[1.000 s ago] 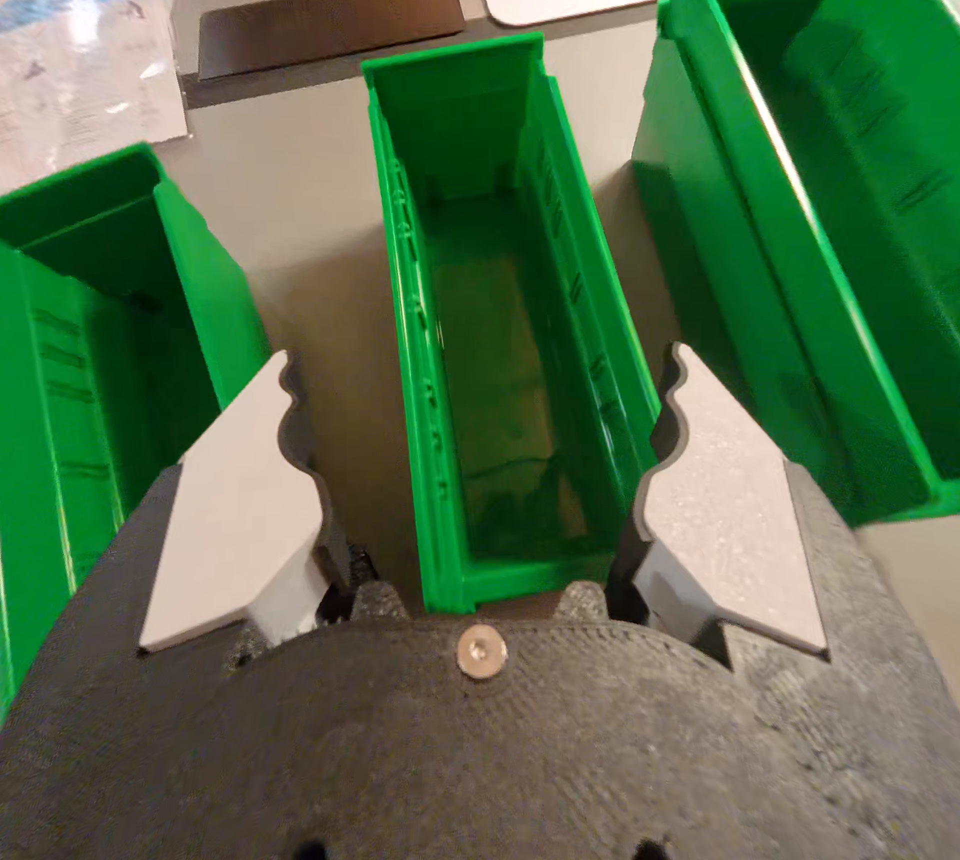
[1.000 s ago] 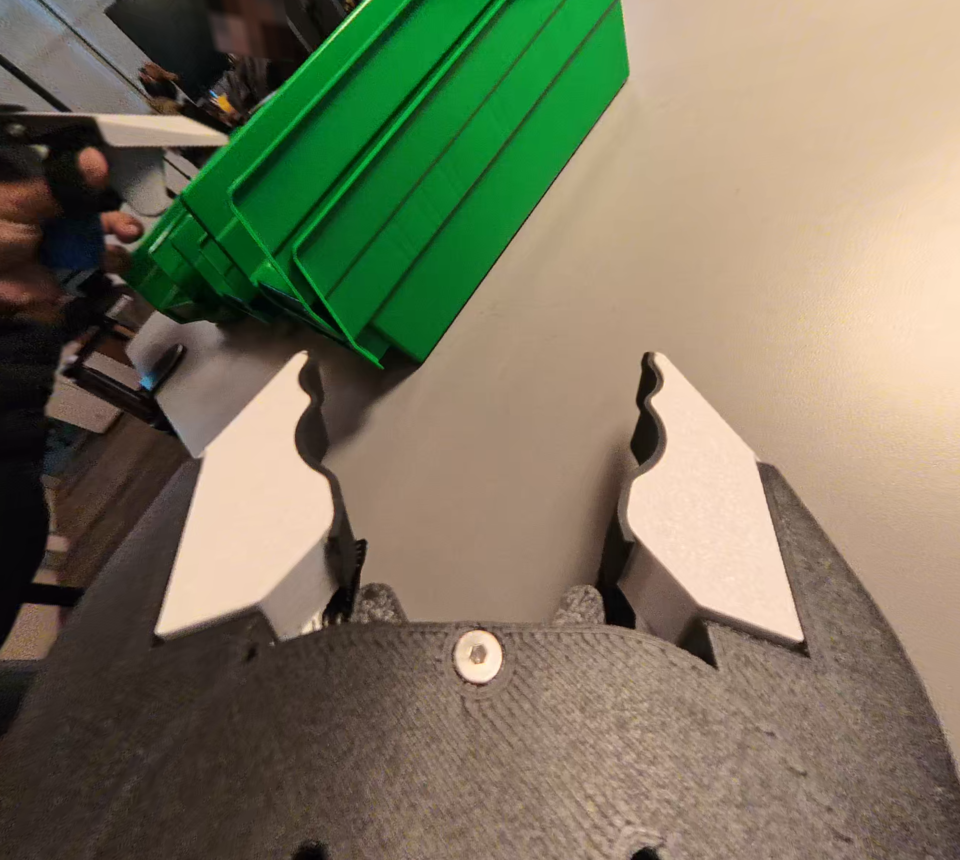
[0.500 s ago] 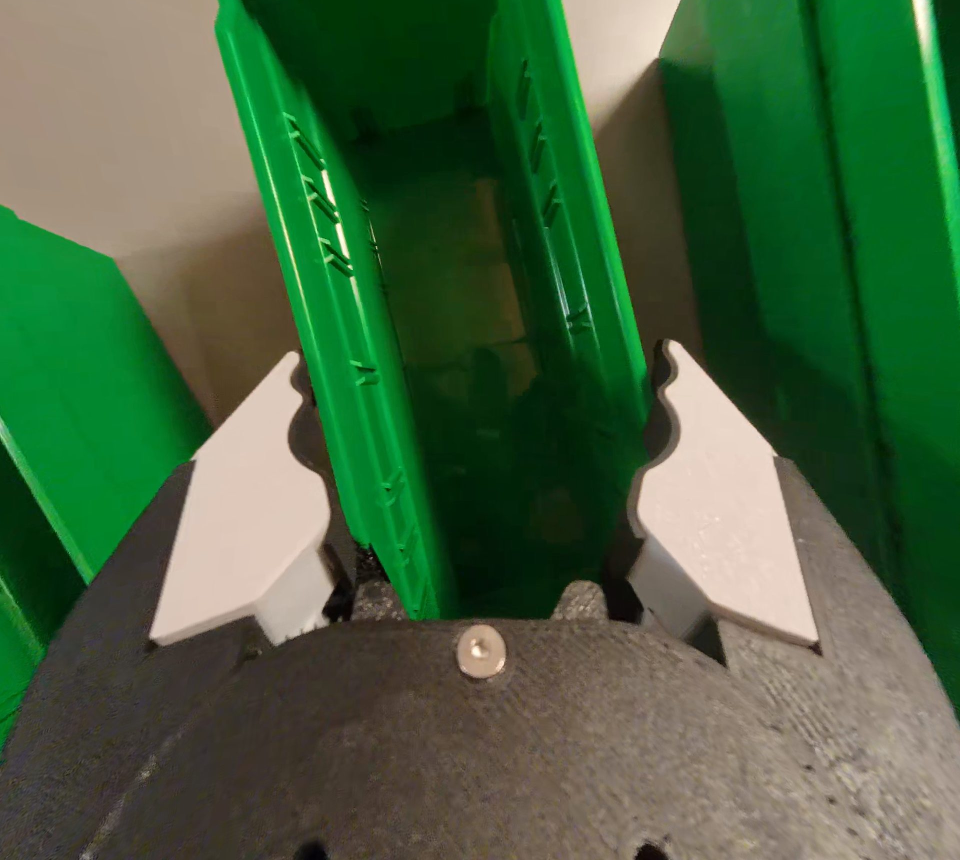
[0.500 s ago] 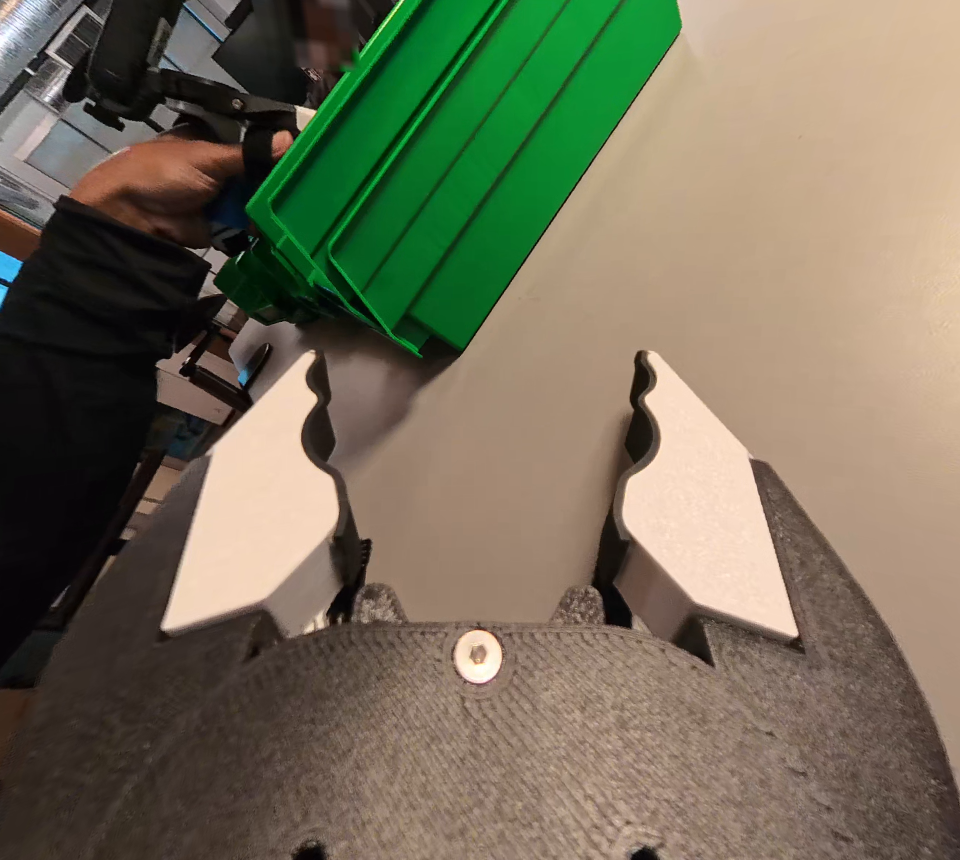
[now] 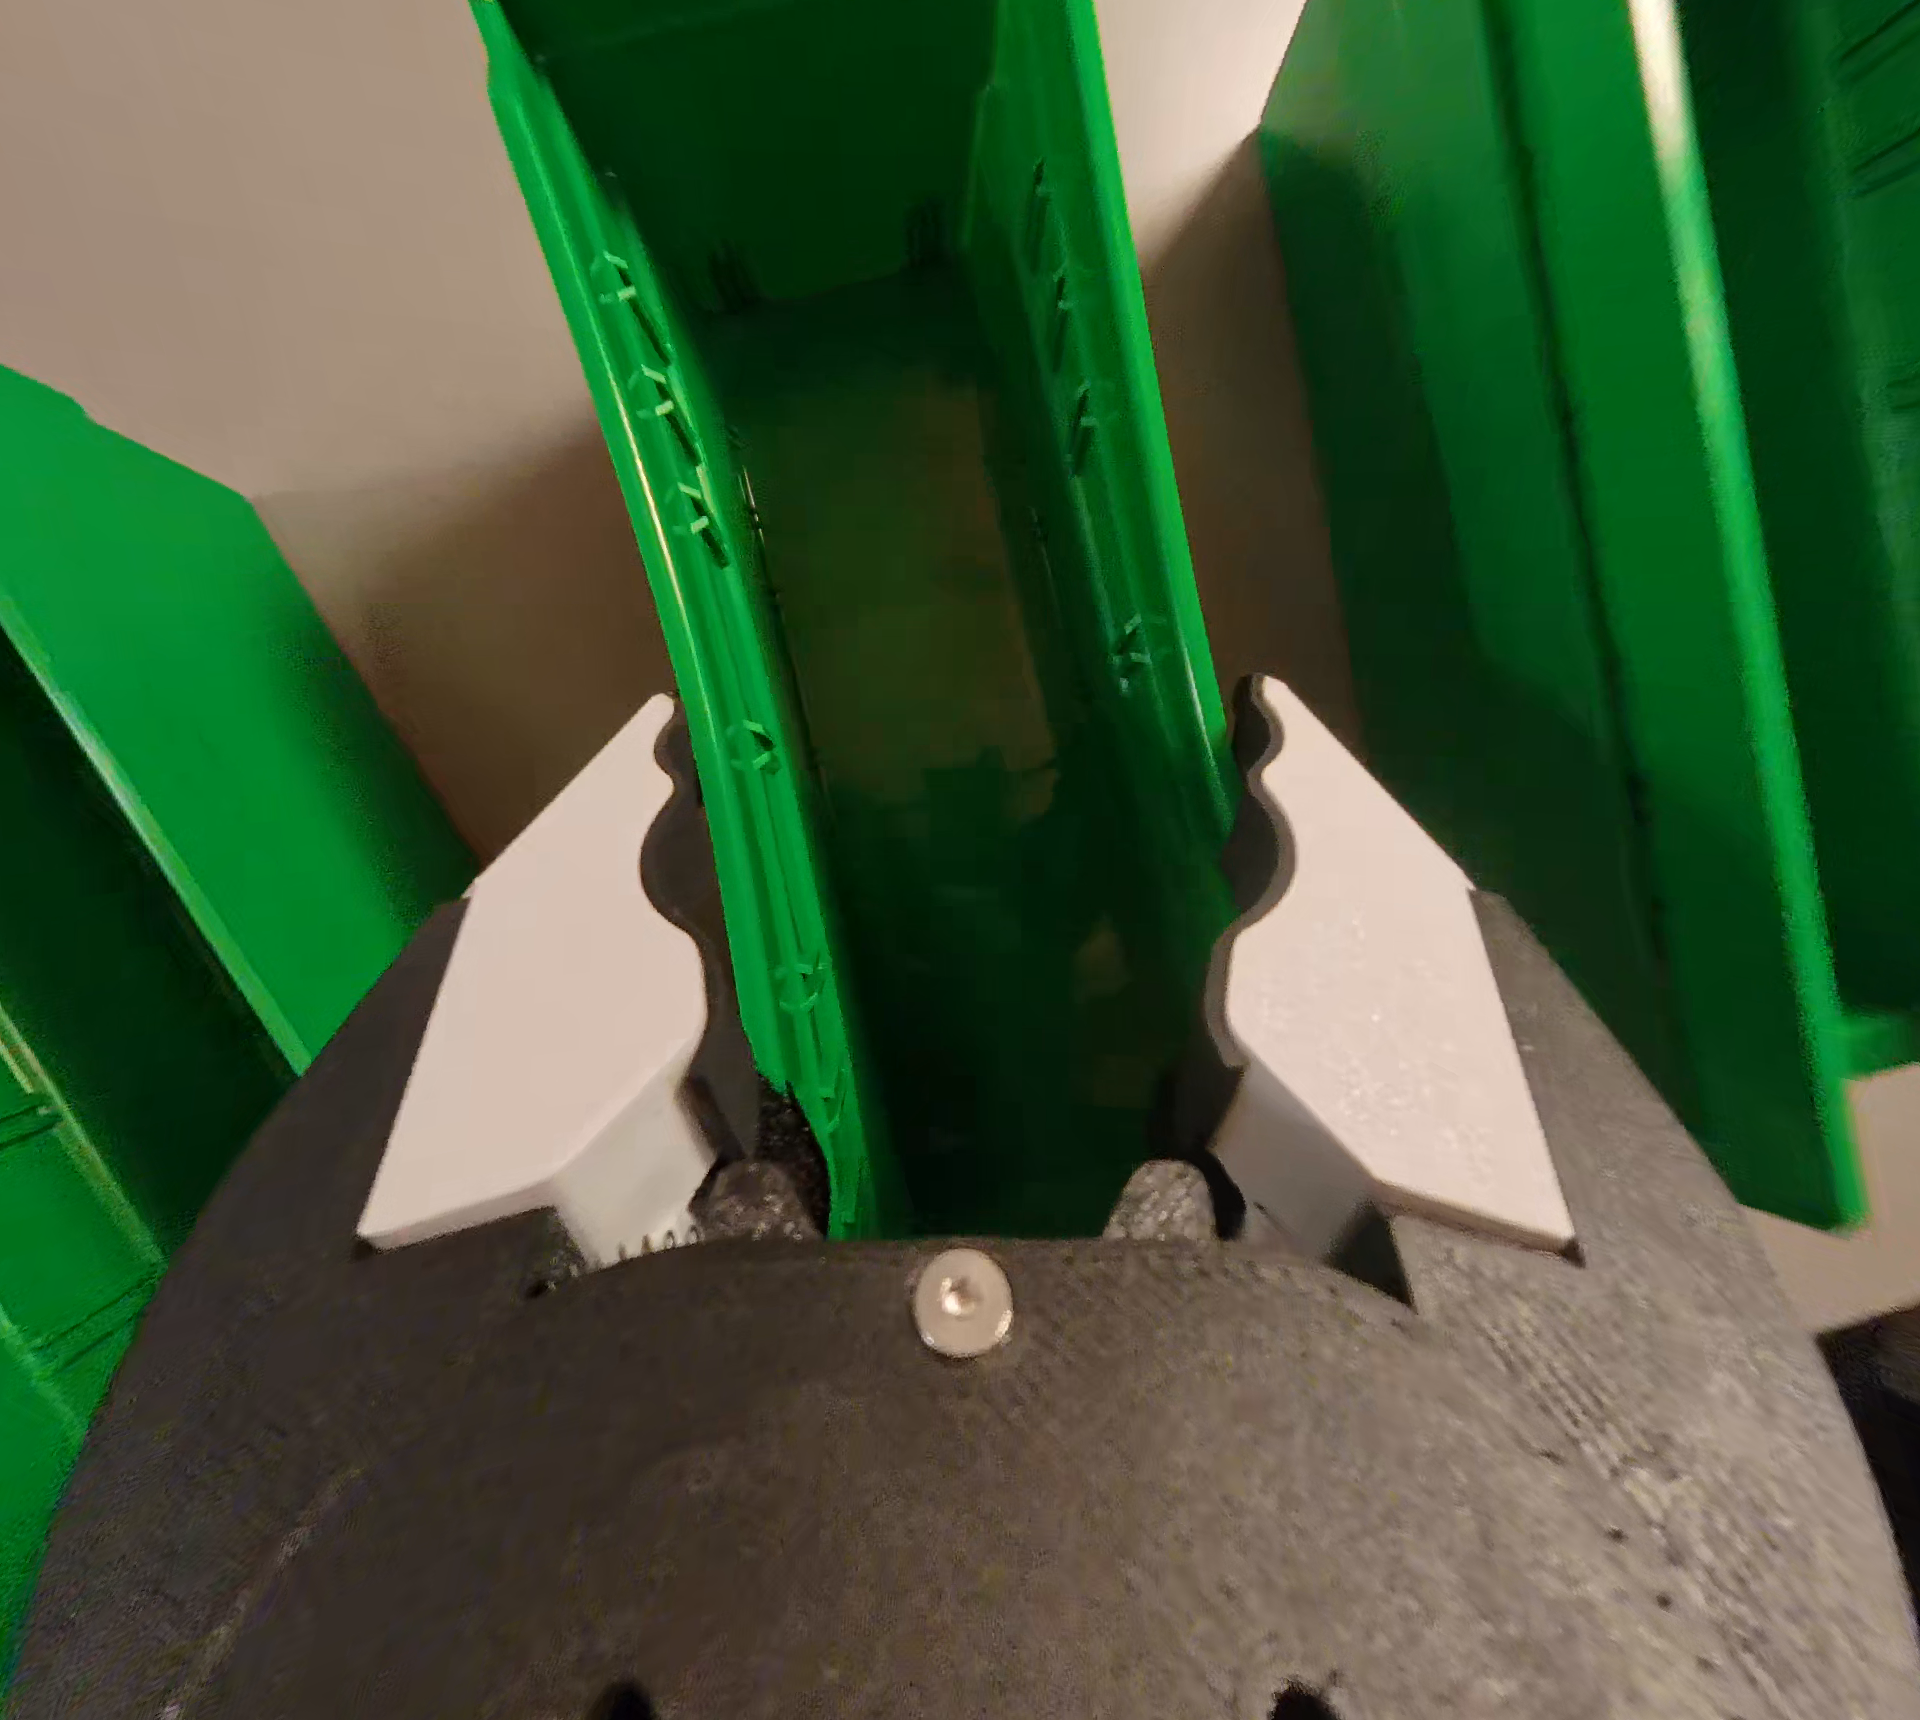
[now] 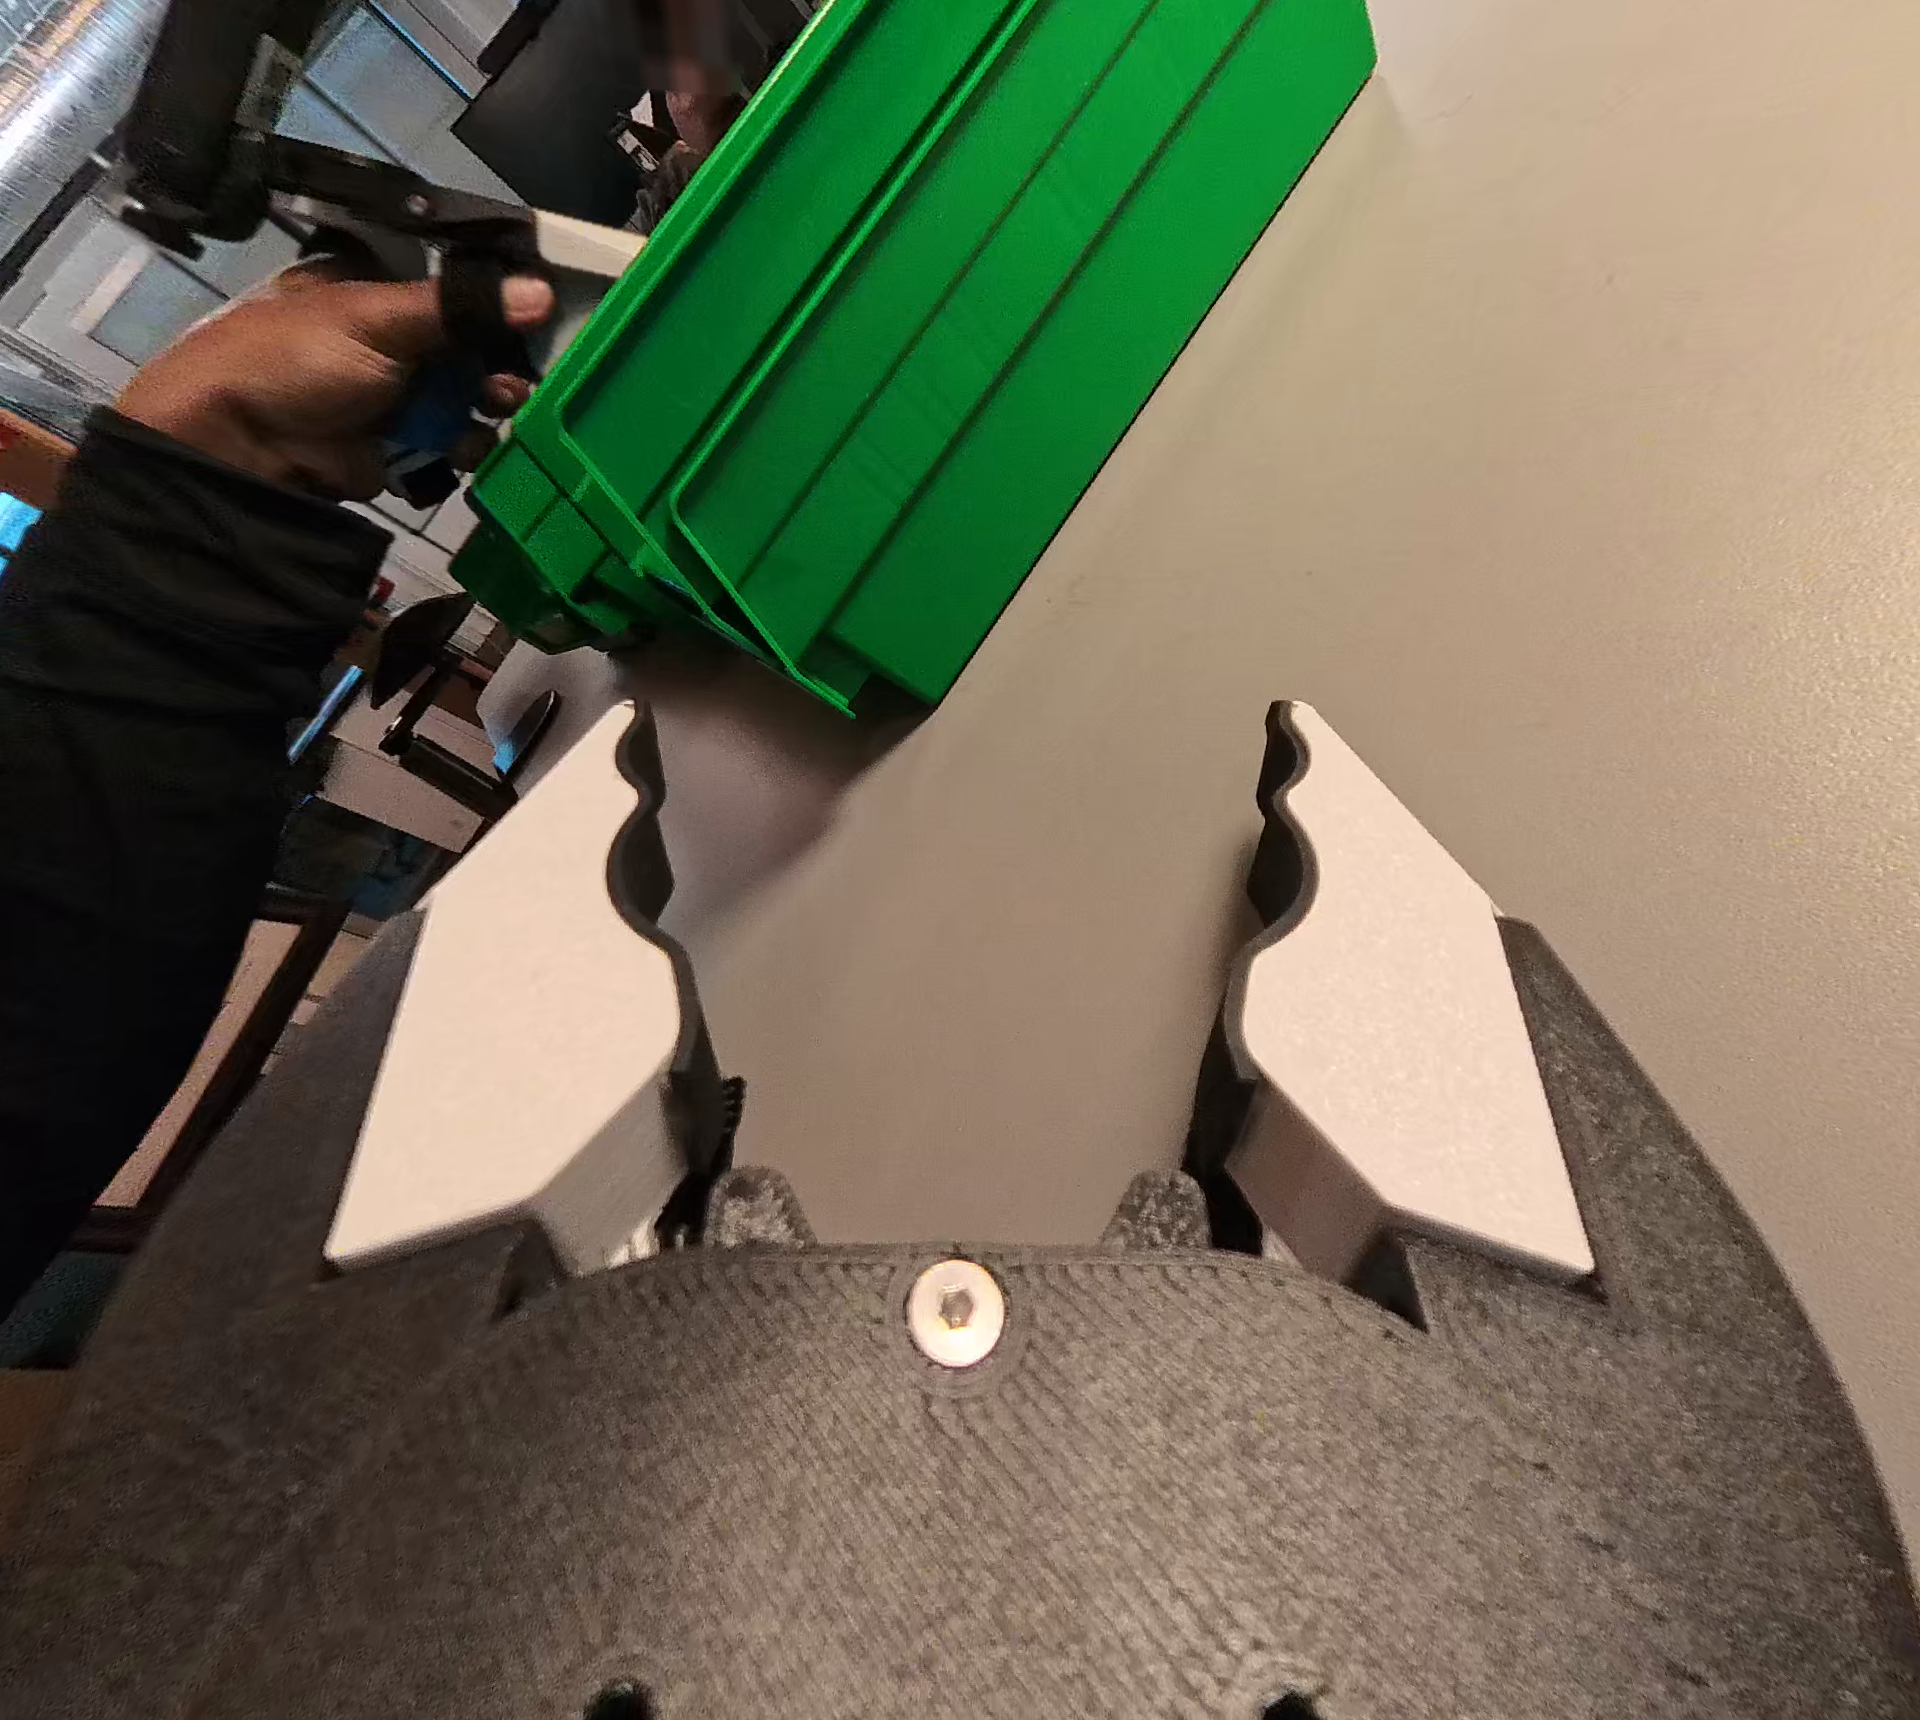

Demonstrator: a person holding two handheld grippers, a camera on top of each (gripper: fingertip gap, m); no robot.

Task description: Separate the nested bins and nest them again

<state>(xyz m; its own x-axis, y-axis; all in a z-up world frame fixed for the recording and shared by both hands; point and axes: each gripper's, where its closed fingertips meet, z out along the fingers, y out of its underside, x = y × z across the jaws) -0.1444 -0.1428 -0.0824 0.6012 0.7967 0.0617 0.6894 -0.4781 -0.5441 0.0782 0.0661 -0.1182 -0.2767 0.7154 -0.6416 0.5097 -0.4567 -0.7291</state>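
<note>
two grippers, one bin between fingers
left gripper (image 5: 956, 839) straddles the narrow middle bin (image 5: 831, 320), both pads against its walls; right gripper (image 6: 961, 839) gapes wide, bare, above the table (image 6: 1558, 423).

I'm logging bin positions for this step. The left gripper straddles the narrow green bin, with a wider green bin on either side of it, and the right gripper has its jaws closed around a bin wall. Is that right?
Not quite. The right gripper is open with nothing between its fingers, only bare table, as the right wrist view shows. The rest holds: the left gripper straddles the narrow green bin, with wider green bins on its left and right.
</note>
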